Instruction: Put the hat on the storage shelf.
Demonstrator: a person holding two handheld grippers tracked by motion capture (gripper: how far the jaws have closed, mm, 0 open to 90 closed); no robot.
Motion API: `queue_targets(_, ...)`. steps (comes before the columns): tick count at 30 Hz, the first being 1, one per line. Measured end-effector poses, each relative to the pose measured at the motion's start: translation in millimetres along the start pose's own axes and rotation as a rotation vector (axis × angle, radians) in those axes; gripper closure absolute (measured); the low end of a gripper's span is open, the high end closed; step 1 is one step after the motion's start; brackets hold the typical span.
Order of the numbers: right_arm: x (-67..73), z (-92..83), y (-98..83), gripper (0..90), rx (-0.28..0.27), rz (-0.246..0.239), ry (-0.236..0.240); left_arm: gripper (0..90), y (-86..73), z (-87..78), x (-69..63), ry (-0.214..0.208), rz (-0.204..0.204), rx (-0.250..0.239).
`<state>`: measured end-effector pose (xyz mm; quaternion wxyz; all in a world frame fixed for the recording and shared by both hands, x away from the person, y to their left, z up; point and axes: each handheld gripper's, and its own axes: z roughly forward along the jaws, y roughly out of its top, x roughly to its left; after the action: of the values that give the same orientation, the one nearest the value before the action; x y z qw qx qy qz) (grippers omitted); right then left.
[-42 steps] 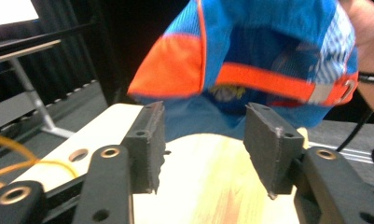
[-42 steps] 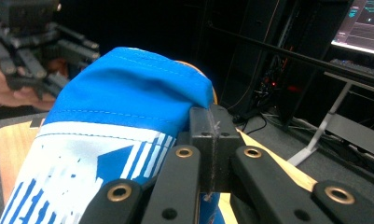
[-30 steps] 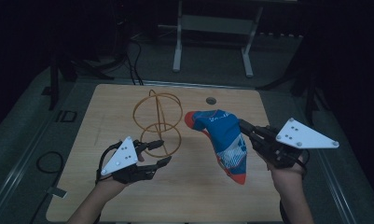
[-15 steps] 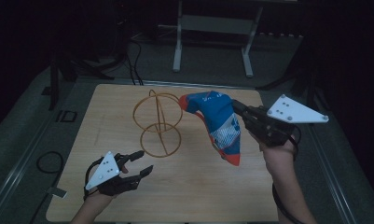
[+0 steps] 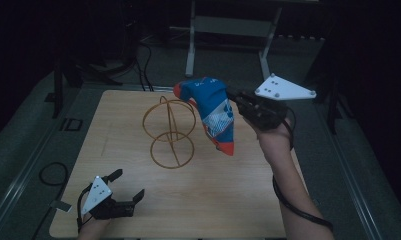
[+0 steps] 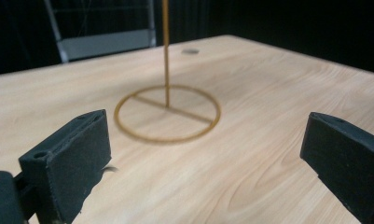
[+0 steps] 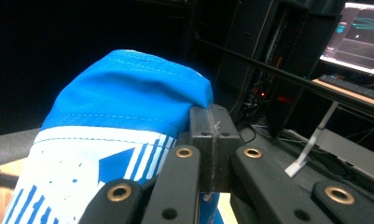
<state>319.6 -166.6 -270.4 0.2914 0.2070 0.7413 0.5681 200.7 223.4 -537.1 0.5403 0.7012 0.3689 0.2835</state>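
Sock point(image 5: 214, 110) lifted higher, wooden table point(image 5: 118, 120), dark room

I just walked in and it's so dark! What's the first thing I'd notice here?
The bright blue sock, held in the air over the wooden table by the right gripper, its jaws shut on the fabric. Next, the gold wire stand mid-table, and the left gripper, open at the near left corner.

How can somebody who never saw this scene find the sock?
Start at the wooden table, then look above its far right part, beside the gold wire stand. There the sock hangs from the right gripper, the only blue, soft thing.
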Motion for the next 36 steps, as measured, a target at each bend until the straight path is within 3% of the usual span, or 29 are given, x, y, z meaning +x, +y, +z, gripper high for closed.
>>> queue_targets(4, 2.2, 18.8, 3.8, 90.0, 0.017, -0.002, -0.003, 1.7, -11.3, -3.0, 2.9, 0.044, 0.010, 0.026)
queue_targets(9, 6.8, 38.9, 9.4, 90.0, 0.033, -0.014, -0.010, 1.7, -14.7, -8.2, 8.5, 0.081, -0.025, -0.016)
queue_targets(15, 16.0, 62.7, 14.1, 90.0, 0.052, -0.012, 0.010, 1.8, -14.4, -12.0, 12.5, 0.085, -0.043, -0.043)
queue_targets(16, 22.0, 75.0, 15.7, 90.0, 0.069, -0.018, 0.025, 1.8, -14.7, -12.6, 13.0, 0.088, -0.040, -0.049)
queue_targets(30, 50.0, 131.0, 16.9, 90.0, 0.146, -0.043, 0.101, 1.9, -17.3, -15.1, 16.2, 0.083, -0.061, -0.061)
queue_targets(36, 56.5, 144.0, 22.5, 90.0, 0.127, -0.025, 0.130, 1.9, -17.6, -15.3, 16.2, 0.080, -0.060, -0.064)
